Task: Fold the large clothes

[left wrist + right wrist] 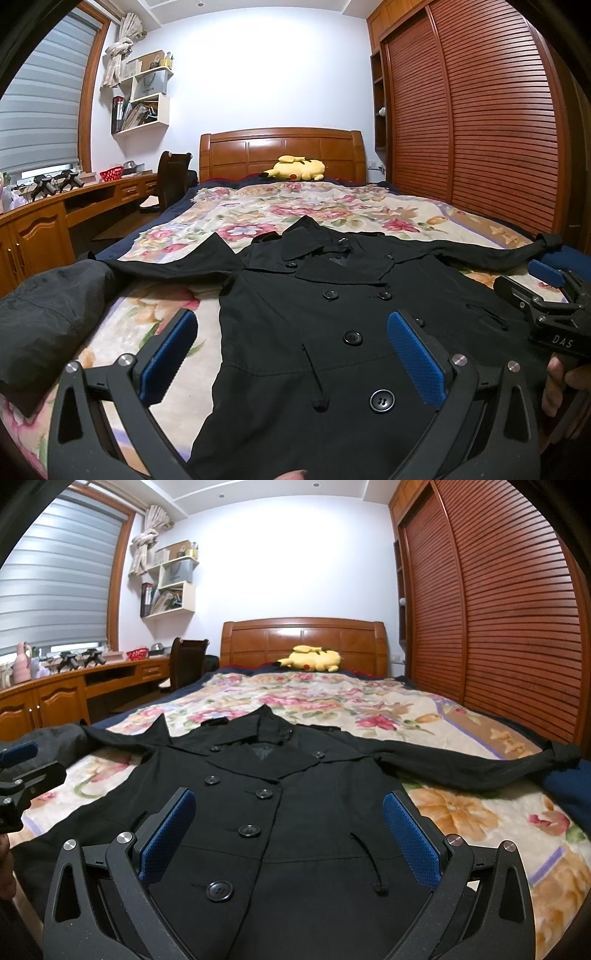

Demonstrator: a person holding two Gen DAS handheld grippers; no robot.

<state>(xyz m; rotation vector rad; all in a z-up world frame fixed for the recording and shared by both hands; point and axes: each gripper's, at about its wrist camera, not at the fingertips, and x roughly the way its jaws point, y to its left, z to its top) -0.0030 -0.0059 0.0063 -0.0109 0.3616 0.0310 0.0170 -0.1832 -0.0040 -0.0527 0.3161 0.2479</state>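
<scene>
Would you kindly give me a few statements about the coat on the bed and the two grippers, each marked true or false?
1. The black coat lies spread front-up on the flowered blanket, sleeves out to both sides. True.
2. The left hand-held gripper is clamped on a sleeve. False: it is open and holds nothing.
3. The right hand-held gripper is open above the coat's lower front. True.
4. The yellow plush toy sits on top of the coat. False: it lies by the headboard, well apart from the coat.
5. The coat is already folded in half. False: it lies unfolded.
</scene>
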